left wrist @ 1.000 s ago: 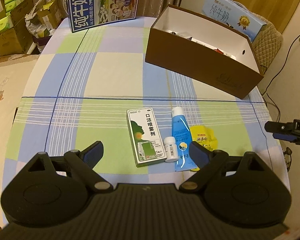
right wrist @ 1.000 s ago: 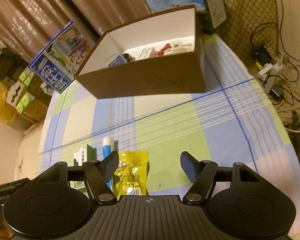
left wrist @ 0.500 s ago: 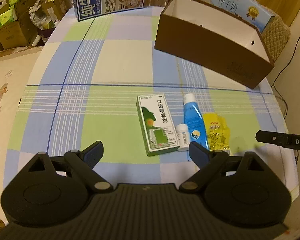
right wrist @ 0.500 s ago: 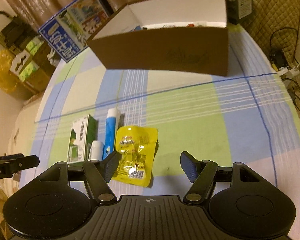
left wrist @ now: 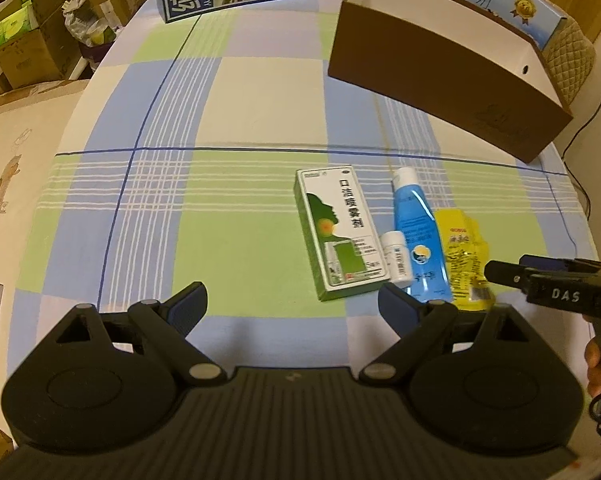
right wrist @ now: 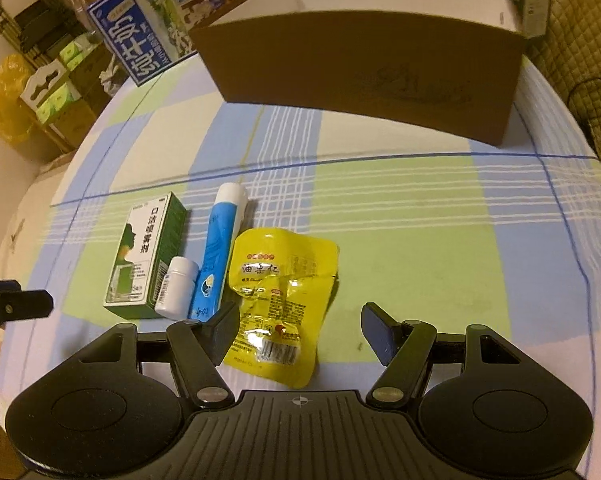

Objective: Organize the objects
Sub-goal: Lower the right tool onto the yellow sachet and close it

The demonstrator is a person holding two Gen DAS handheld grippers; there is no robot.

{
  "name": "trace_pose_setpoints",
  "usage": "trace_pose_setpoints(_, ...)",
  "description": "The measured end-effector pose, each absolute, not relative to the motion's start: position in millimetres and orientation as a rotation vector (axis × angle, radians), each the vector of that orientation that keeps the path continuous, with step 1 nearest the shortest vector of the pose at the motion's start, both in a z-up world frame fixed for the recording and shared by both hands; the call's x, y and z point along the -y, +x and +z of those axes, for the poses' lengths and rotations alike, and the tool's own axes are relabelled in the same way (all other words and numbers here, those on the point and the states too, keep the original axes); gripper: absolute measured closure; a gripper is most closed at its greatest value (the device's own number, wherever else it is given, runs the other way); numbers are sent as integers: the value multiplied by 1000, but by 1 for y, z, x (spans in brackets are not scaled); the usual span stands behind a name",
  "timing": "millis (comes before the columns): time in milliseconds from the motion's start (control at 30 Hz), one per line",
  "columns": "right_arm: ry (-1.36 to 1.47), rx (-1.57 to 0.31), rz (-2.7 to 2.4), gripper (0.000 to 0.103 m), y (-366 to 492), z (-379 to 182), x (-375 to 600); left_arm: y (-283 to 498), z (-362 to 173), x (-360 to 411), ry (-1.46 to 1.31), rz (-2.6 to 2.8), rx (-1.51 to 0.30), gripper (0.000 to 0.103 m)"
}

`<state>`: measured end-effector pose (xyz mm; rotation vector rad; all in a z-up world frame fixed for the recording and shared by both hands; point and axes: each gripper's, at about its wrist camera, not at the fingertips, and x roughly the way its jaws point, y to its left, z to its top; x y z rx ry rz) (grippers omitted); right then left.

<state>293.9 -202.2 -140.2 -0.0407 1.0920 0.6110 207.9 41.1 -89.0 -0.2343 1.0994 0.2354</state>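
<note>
Four items are laid side by side near the table's (left wrist: pixel 260 92) front edge: a green box (left wrist: pixel 340 232), a small white bottle (left wrist: pixel 396 256), a blue tube (left wrist: pixel 416 236) and a yellow packet (right wrist: pixel 280 300). The brown box (right wrist: pixel 364 72) is set toward the far right corner. The right gripper (right wrist: pixel 296 332) is spread wide over the packet; the left gripper (left wrist: pixel 292 308) is spread, nothing held.

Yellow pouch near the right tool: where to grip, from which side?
Grip the yellow pouch by its near sealed edge or free right edge, coming in low from the right tool side. It lies flat and crinkled on the tablecloth, too thin for a top-down pinch across the body. Its left side sits close to the blue tube, so probably avoid that side.
</note>
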Motion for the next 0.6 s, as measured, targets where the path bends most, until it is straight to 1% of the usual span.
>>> trace_pose_setpoints(300, -126, -1083, 560, 38, 292, -165, 175, 213, -101, -52, -227, 246, -1125, 13)
trace_pose_setpoints(433, -177, -1051, 556, 38, 290, -167, 162, 217, -105, -53, -225, 237, -1133, 13)
trace_pose_setpoints(600, -167, -1035, 533, 38, 295, -170, 155, 222, -109, -55, -221, 229, -1143, 13)
